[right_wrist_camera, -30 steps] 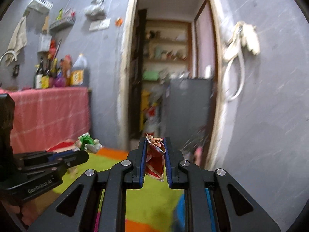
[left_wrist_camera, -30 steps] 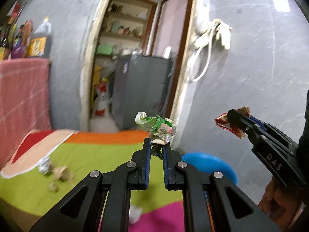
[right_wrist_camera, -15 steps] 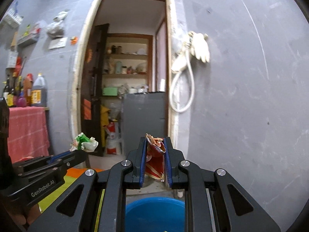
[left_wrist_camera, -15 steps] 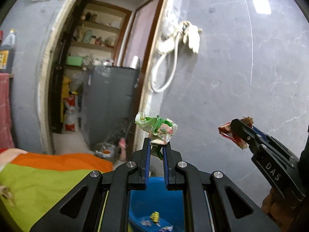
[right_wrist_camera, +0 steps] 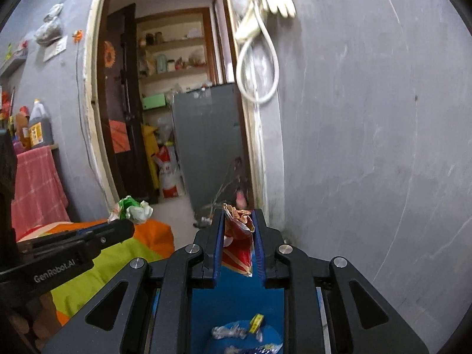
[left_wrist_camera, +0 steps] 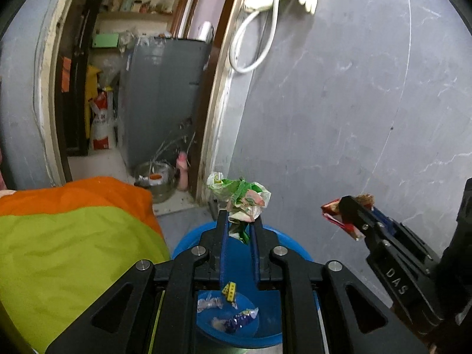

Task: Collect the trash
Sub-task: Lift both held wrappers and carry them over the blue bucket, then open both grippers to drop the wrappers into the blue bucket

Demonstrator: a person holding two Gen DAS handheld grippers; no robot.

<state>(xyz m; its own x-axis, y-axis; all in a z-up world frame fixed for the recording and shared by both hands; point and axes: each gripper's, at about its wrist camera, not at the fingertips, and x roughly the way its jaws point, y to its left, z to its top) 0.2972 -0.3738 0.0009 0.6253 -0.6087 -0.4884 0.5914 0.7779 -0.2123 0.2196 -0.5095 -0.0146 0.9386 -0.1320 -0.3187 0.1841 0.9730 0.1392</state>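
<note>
**Two wrappers held above the blue bin**

We see both grippers held over a blue bin (left_wrist_camera: pixel 298 250) that stands on the floor beside a bed with an orange and green cover (left_wrist_camera: pixel 73 236). The left gripper (left_wrist_camera: pixel 239 224) is clamped on a crumpled green and white wrapper (left_wrist_camera: pixel 240 197); most of the wad sticks up above its fingertips, and the blue pads pinch only its lower part. The right gripper (right_wrist_camera: pixel 238 230) has a red snack wrapper (right_wrist_camera: pixel 237 247) between its blue pads, and its jaws are just beginning to open, though the wrapper is not yet free of them (it hangs tilted, its torn top edge poking above the fingertips).

From the left wrist camera we see the right gripper (left_wrist_camera: pixel 339 215) off to the right, near the left one but apart from it, with the red wrapper (left_wrist_camera: pixel 333 212) at its tip. From the right wrist camera the left gripper (right_wrist_camera: pixel 126 224) shows at the left with the green wad (right_wrist_camera: pixel 131 209) on its tip.

Inside the bin lie a few pieces already: a small yellow packet (left_wrist_camera: pixel 229 290), a clear sweet wrapper (left_wrist_camera: pixel 208 303) and a blue and purple one (left_wrist_camera: pixel 240 318). Behind the bin rises a grey wall (left_wrist_camera: pixel 354 103), and to its left an open doorway (left_wrist_camera: pixel 141 88) shows shelves and a grey cabinet.
</note>
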